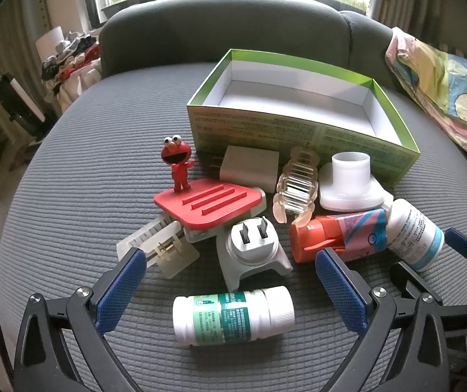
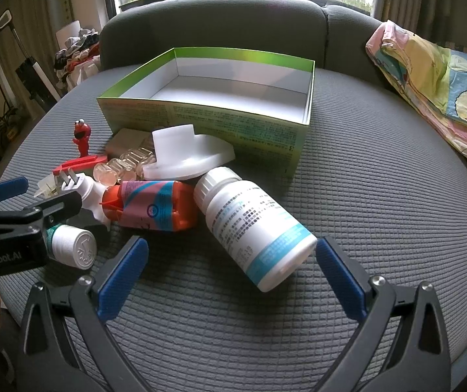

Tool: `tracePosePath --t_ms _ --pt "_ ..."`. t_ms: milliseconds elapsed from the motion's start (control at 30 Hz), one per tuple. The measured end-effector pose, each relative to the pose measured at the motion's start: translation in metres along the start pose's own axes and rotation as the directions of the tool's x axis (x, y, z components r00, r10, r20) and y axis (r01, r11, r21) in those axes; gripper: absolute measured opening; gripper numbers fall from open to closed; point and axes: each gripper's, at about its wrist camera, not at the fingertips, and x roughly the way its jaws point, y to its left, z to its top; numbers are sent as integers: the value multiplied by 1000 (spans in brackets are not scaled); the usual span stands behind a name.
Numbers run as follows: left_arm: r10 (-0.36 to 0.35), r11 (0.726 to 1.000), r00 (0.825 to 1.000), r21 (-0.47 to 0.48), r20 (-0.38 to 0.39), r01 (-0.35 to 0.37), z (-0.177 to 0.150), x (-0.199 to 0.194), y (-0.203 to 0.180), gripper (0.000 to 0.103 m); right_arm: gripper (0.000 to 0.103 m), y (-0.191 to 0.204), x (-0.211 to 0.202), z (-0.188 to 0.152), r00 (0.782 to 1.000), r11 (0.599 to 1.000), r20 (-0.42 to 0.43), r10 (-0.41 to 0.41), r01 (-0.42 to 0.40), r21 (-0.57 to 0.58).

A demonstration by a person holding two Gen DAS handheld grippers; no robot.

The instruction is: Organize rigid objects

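Observation:
My left gripper (image 1: 230, 261) is open, low over a grey cushion. A white bottle with a green label (image 1: 233, 315) lies on its side between its fingers, untouched. Ahead is a pile: a white plug adapter (image 1: 253, 248), a red tray (image 1: 210, 205) with a red figure (image 1: 176, 160), a grey charger (image 1: 249, 166), a clear hair claw (image 1: 295, 183), a white funnel piece (image 1: 347, 179) and an orange tube (image 1: 338, 235). My right gripper (image 2: 230, 248) is open around the base of a white bottle with a blue label (image 2: 253, 228). The green box (image 2: 200, 117) behind is empty.
A clear plastic clip (image 1: 158, 245) lies left of the adapter. A patterned cloth (image 2: 436, 91) is draped at the right, by the sofa backrest (image 2: 213, 23). Clothes (image 1: 70, 62) are piled off the cushion's far left. My left gripper (image 2: 34, 196) crosses the right wrist view's left edge.

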Motion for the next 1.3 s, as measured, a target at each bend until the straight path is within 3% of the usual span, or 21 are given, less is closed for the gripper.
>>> tracePosePath --t_ms 1100,1200,1300 --pt "-10 1000 1000 0 -1 10 -2 2 0 103 102 2 0 -1 1000 1000 -1 2 -2 -8" --pt "-29 1000 1000 4 1 29 -3 0 1 103 102 3 -1 -1 1000 1000 5 11 -11 -10" --pt "-95 996 995 -2 -5 95 -2 -1 4 103 103 4 -4 -1 999 999 20 28 -27 -18"
